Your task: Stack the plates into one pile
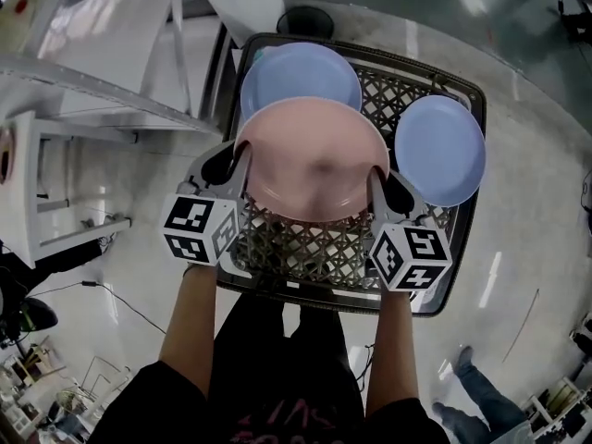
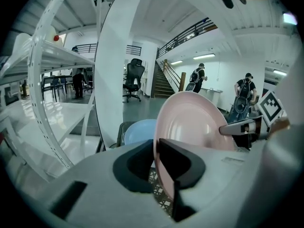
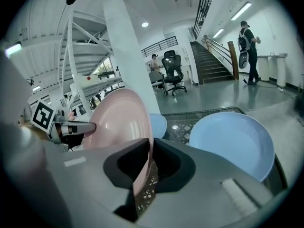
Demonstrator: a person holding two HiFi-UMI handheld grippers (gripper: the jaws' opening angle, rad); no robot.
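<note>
Clamping opposite rims of the pink plate (image 1: 313,169), the left gripper (image 1: 239,166) and the right gripper (image 1: 379,179) hold it over the black lattice basket (image 1: 296,248), jaws narrow on its edge. The far blue plate (image 1: 296,72) lies partly covered by it, and the right blue plate (image 1: 442,146) lies just beside it in the basket.

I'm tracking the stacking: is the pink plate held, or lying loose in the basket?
Held: the left hand-held gripper and the right hand-held gripper each clamp an opposite rim of the pink plate.
</note>
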